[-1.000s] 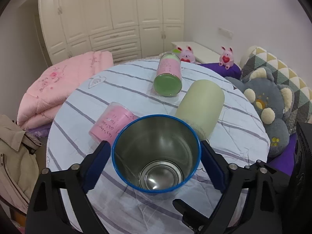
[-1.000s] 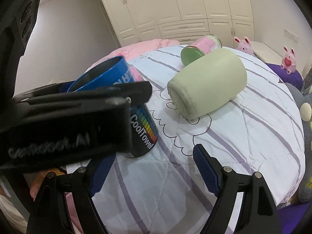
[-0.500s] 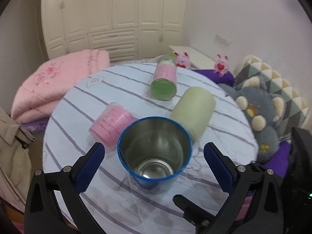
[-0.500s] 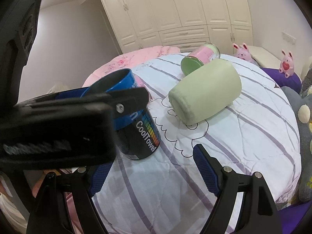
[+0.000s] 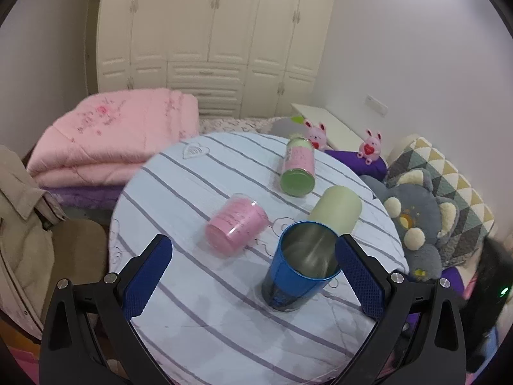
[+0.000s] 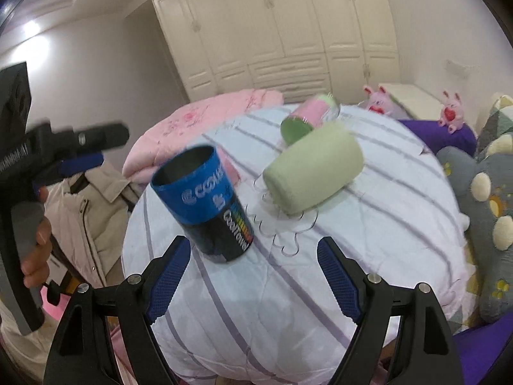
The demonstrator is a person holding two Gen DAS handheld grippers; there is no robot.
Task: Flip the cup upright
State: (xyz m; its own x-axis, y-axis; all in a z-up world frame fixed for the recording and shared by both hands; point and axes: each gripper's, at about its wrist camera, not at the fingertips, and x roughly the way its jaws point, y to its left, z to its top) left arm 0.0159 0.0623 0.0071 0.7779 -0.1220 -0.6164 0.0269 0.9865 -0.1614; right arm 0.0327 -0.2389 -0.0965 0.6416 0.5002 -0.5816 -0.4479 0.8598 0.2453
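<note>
A blue metal cup stands upright, mouth up, on the round striped table; it also shows in the right wrist view. A pale green cup, a pink cup and a pink-and-green cup lie on their sides. My left gripper is open and empty, drawn back above the table's near edge. My right gripper is open and empty, short of the blue cup.
A folded pink quilt lies behind the table. A beige coat hangs at the left. Grey plush toys and a patterned pillow sit at the right. White wardrobes line the back wall.
My left gripper opened, let go of the blue cup and pulled back and up. The cup now stands free on the table. My right gripper also drew back.
</note>
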